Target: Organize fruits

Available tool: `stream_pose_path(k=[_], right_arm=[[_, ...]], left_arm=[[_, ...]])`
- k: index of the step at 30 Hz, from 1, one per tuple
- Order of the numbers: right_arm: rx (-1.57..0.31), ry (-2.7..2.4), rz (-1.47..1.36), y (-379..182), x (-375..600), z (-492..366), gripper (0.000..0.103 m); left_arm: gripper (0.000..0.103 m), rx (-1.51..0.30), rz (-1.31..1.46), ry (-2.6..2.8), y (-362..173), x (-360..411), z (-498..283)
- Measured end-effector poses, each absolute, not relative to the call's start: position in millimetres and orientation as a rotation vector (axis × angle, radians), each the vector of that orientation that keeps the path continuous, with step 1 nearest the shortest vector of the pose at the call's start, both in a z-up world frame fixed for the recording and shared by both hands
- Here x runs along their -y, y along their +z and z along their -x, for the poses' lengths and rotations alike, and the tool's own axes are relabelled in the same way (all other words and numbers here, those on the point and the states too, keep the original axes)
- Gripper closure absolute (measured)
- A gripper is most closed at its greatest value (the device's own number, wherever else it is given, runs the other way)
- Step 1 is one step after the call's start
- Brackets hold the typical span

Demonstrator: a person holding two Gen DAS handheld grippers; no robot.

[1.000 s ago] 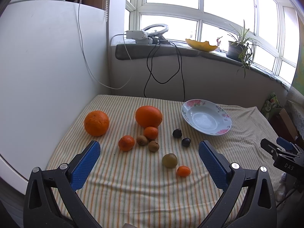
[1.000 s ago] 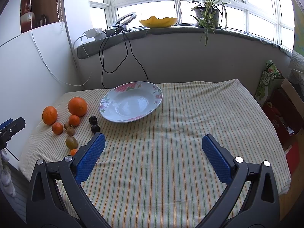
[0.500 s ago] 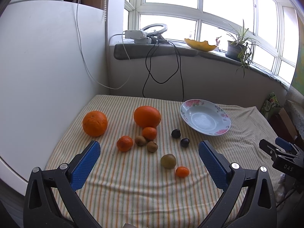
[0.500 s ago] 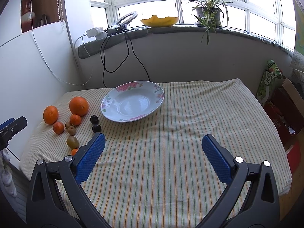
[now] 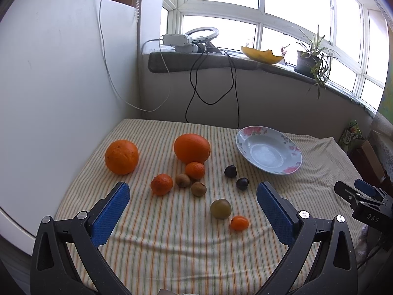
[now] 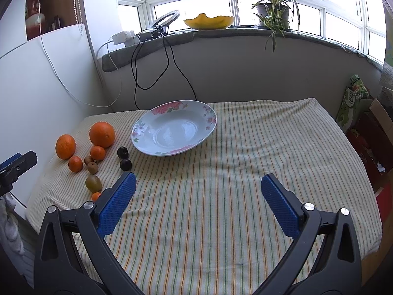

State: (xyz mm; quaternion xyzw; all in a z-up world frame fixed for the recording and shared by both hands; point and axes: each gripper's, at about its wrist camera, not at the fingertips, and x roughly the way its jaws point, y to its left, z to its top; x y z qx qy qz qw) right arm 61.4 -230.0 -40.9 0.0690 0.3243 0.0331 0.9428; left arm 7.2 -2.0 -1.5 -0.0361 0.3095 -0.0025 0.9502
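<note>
blue ribbed pads on both my grippers stand wide apart, released, gripping nothing and touching nothing. my left gripper (image 5: pixel 193 199) hangs above the striped cloth (image 5: pixel 172 253), with the fruit spread ahead of and between its fingers: two large oranges (image 5: pixel 122 156) (image 5: pixel 192 148), two small mandarins (image 5: pixel 161 184) (image 5: pixel 195 170), two brown kiwis (image 5: pixel 183 180) (image 5: pixel 198 188), two dark plums (image 5: pixel 230 171) (image 5: pixel 242 183), one greenish fruit (image 5: pixel 220 208) and a tiny orange one (image 5: pixel 239 223) just beside it. none of the fruit lies in the flowered plate (image 5: pixel 292 147), which sits apart to the right of the plums.

my right gripper (image 6: pixel 198 198) hangs over bare cloth, the plate (image 6: pixel 208 113) ahead and the fruit off to its left.

only the left view shows the whole fruit group clearly, plus the tip of my right gripper at its right edge. only the right view shows the wide bare stretch of cloth to the right of the plate, and my left gripper's tip (image 6: pixel 18 163) at its left edge; there the tiny orange fruit is half hidden behind my left pad.
</note>
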Motion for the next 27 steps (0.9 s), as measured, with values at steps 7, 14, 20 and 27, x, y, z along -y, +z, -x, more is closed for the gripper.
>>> stream_pose_path(k=[7, 14, 20, 27], right_arm=[[-0.674, 0.145, -0.158, -41.3, 219.4, -82.4, 0.0], [-0.708, 0.297, -0.199, -35.2, 198.2, -117.7, 0.0], [-0.747, 0.367, -0.167, -31.3, 176.3, -157.0, 0.0], [-0.823, 0.452, -0.176, -36.6, 155.2, -206.7, 0.005]], left_arm=[[0.001, -0.669, 0.116, -0.004, -17.6, -13.1, -20.8], [0.002, -0.705, 0.182, -0.001, -35.6, -40.5, -38.2], [0.007, -0.728, 0.218, -0.031, -42.4, -52.2, -56.0], [0.011, -0.746, 0.251, -0.091, -46.8, -50.8, -79.4]])
